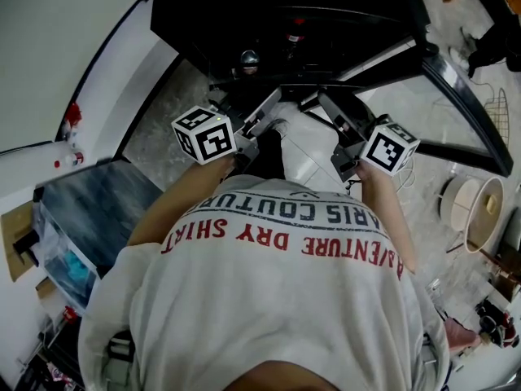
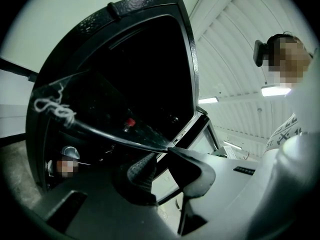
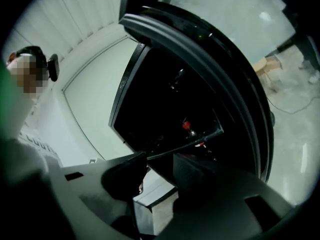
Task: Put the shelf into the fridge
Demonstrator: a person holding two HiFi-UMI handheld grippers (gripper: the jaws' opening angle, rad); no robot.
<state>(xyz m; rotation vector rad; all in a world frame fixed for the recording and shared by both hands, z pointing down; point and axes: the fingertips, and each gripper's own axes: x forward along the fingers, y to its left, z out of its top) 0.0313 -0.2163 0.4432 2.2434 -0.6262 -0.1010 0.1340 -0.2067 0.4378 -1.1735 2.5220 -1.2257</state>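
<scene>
Speckled floor and white walls surround the black fridge [image 1: 285, 23], open at the frame's top. Its dark shelf [image 2: 115, 134] reaches into the opening. It looks thin, stiff and probably glass, so slick and breakable, best held by its near rim. The left tool [image 2: 161, 156] stands narrow, nipping the near corner. The right tool [image 3: 160, 160] is spread wide, pinching nothing. A red-capped item [image 2: 129, 122] and the door [image 3: 225, 69] crowd the path.

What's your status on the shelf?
Left gripper clamped on shelf corner. Right gripper open, shelf edge at its jaw. Shelf partly inside open fridge. Red-capped item inside.
</scene>
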